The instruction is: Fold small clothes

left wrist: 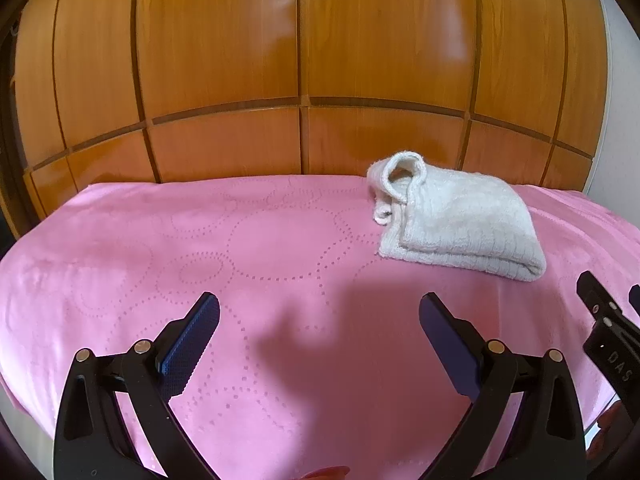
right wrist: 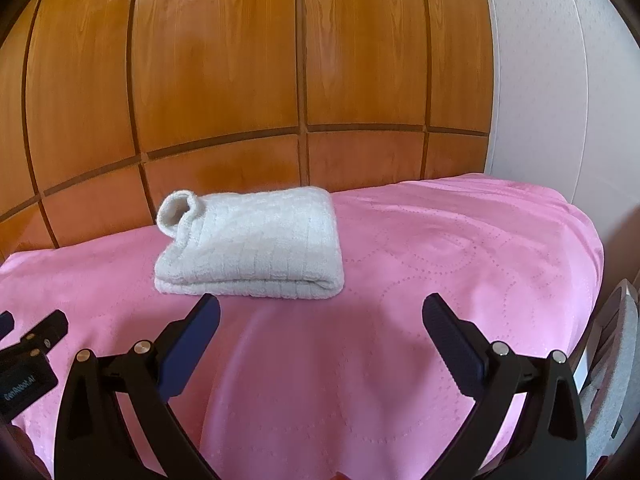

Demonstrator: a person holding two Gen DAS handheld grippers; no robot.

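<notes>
Already the white knitted garment lies in a compact folded stack on the pink blanket, just ahead of the right gripper and a little to its left, its near edge close to that claw's left fingertip without touching it. From the left gripper it sits further ahead and off to the right, well apart from both fingers. One rolled cuff or sleeve end stands up in a loop at the far left corner of the stack; through the fisheye it is hard to tell whether this is a cuff or a collar.

By the look of it the folding is nearly finished, and the step in hand is tidying that loose loop. To do it well, one claw should steady the stack lightly from above while the other pinches only the loop's edge and lays it flat along the top layer, without dragging the layers beneath. The knit looks soft and thick, so a shallow, gentle pinch should do.

Both claws stand wide, fingers spread far apart, holding nothing and touching neither garment nor blanket. The right gripper's body shows at the right edge of the left view. Behind the bed stands a wooden panelled wardrobe, with a pale wall beyond the right claw.
</notes>
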